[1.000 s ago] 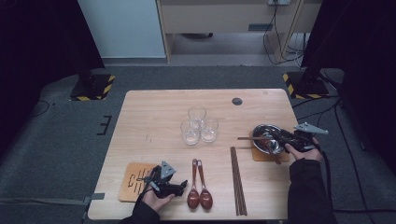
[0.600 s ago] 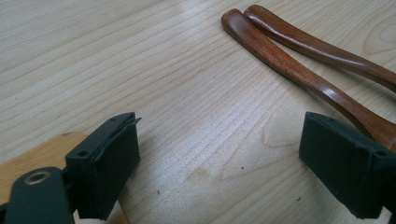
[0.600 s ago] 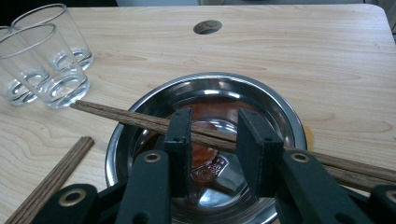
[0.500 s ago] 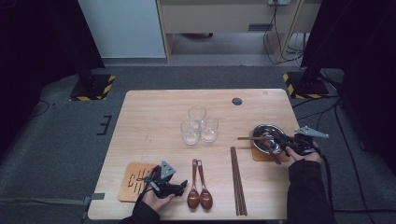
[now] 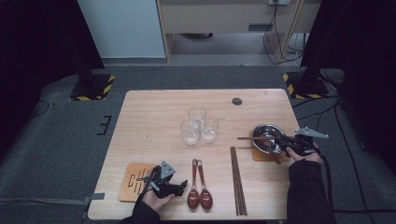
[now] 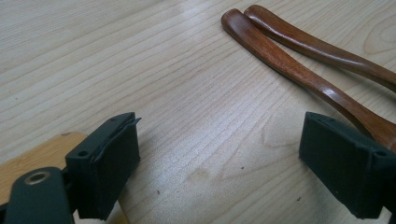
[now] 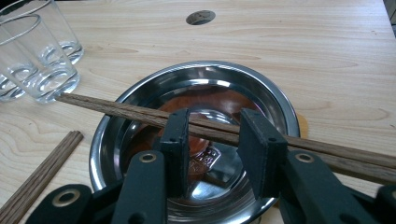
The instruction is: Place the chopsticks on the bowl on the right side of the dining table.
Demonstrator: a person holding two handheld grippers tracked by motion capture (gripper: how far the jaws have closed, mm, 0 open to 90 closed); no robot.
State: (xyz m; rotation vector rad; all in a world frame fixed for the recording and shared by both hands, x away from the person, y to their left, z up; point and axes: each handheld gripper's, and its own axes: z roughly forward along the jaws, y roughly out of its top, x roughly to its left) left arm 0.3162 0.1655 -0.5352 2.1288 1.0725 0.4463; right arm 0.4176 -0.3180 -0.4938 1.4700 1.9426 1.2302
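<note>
Right gripper [image 7: 212, 154], lower centre of frame, its jaws having just parted slightly around the chopsticks [image 7: 140, 113] across the steel bowl [image 7: 280, 112], apparently releasing them; left gripper [image 6: 219, 172] open, empty.

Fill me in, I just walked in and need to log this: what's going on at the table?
A person is laying out tableware with two handheld grippers. The right gripper hovers over the steel bowl, across which a pair of chopsticks lies; its jaws have just been closing, with a gap between them. The left gripper rests open beside two wooden spoons.
</note>
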